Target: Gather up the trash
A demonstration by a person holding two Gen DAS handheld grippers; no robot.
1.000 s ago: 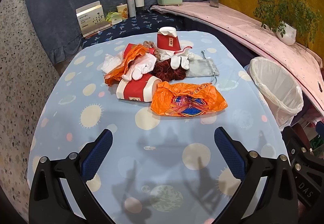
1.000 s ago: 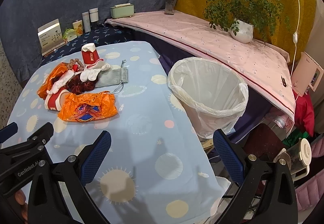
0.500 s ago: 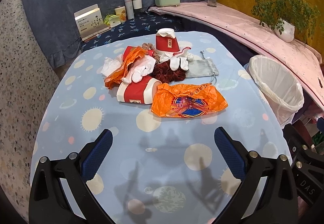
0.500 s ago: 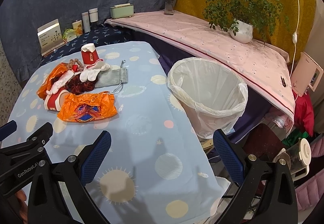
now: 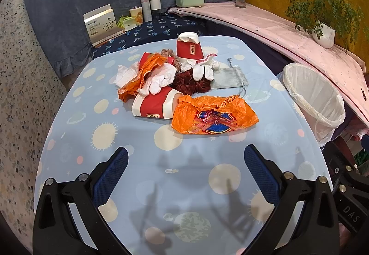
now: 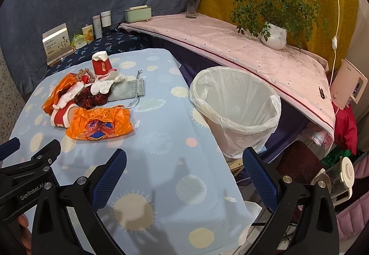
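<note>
Lying in a heap toward the far edge of the table (image 5: 129, 176), the trash overlaps so much that some pieces are half hidden: an orange plastic bag (image 5: 214, 114) nearest, a tipped red paper cup (image 5: 154, 105) just behind it partly under a white glove (image 5: 159, 79), and an inverted red cup (image 5: 189, 49) at the back. A dark red scrunchie (image 5: 189, 84) shows only in part. Beside the table's right edge stands the lined bin (image 6: 235, 109); its bottom is out of sight. Left tool (image 5: 184, 176) and right tool (image 6: 183, 178) both hang spread wide, holding nothing
</note>
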